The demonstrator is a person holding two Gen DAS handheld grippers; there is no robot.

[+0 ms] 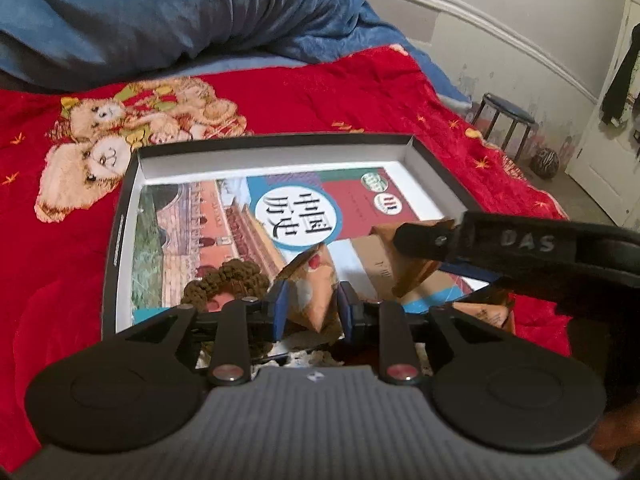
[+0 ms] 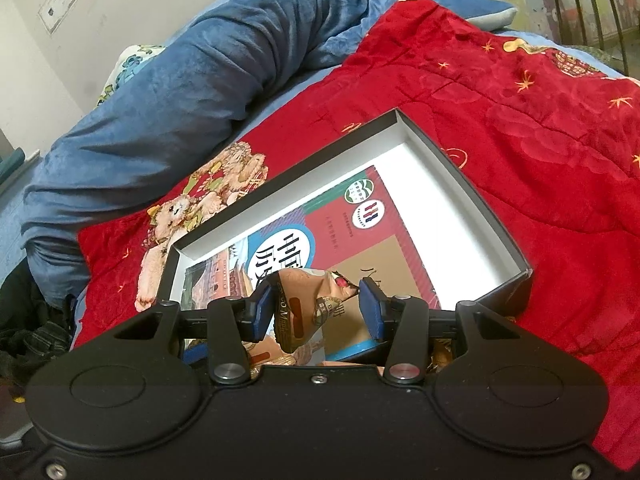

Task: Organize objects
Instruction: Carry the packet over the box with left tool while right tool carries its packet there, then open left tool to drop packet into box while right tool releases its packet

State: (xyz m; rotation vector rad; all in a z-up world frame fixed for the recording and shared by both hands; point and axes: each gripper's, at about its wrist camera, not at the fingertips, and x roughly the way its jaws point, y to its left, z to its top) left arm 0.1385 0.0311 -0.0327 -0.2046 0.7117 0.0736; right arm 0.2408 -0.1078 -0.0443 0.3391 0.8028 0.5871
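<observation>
My left claw (image 1: 312, 306) has one tan packet (image 1: 310, 296) between its blue pads (image 1: 280, 312) at the near edge of the box (image 1: 416, 152). Whether the pads press on it or only flank it I cannot tell. Its lower end is hidden behind my claw's body. My right claw (image 2: 316, 308) is closed on a second tan packet (image 2: 304, 300), crumpled and lifted clear of the box floor. The print on that packet is too creased to read. A third packet (image 1: 484, 314) shows only as a corner near the box's near right corner, so I count three, and more may be hidden. A brown curly thing (image 1: 228, 280) sits by the near edge, half covered, and I cannot say what it is. The letters "DAS" stand on my right claw's arm. One book (image 1: 192, 232) lies flat on the box floor, reaching toward the far edge, its cover reading "中国历史". The box rests on a red blanket (image 1: 320, 92). A blue quilt (image 1: 160, 8) is bunched along the bed's far edge. One stool (image 1: 508, 112) stands beyond the bed.
</observation>
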